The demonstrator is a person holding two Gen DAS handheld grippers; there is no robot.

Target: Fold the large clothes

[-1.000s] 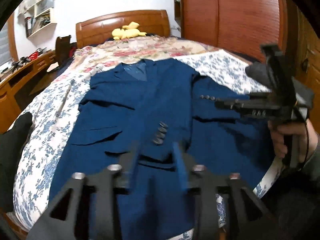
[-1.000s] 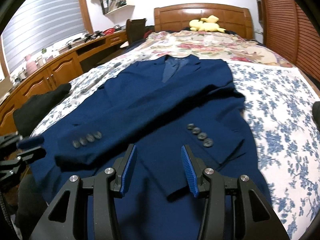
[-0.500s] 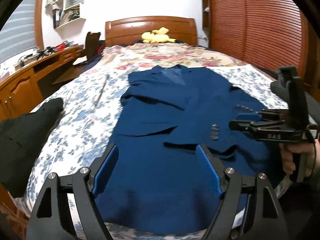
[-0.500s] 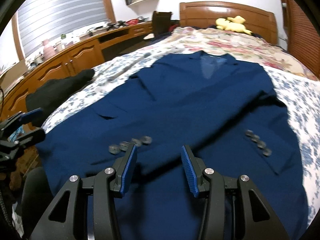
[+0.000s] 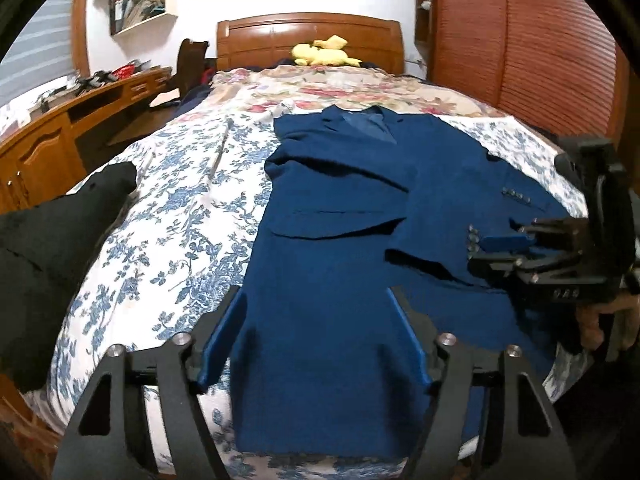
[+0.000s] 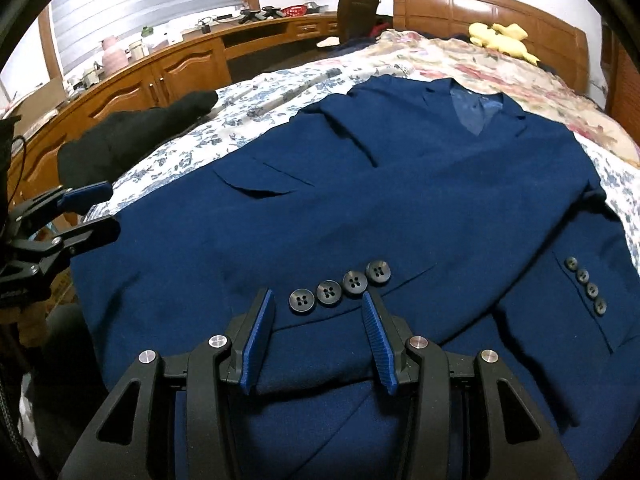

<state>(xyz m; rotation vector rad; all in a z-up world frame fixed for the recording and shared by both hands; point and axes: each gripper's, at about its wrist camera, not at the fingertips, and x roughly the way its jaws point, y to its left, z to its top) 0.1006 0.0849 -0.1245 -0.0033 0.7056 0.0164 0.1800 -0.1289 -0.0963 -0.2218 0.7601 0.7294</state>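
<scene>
A navy blue suit jacket (image 5: 340, 216) lies face up on the bed, collar toward the headboard, both sleeves folded across its front; it also shows in the right wrist view (image 6: 400, 200). My left gripper (image 5: 316, 336) is open and empty over the jacket's lower left hem. My right gripper (image 6: 318, 336) is open, low over the folded sleeve's cuff beside its buttons (image 6: 340, 286). The right gripper also shows in the left wrist view (image 5: 500, 248), and the left gripper in the right wrist view (image 6: 92, 212).
A black garment (image 5: 52, 240) lies at the bed's left edge. A yellow plush toy (image 5: 320, 54) sits by the wooden headboard (image 5: 308, 36). A wooden desk (image 6: 160, 72) runs along the left. A brown wardrobe (image 5: 540, 40) stands on the right.
My left gripper has opened wide and shifted left along the hem. My right gripper has moved down and forward to the sleeve cuff with the buttons.
</scene>
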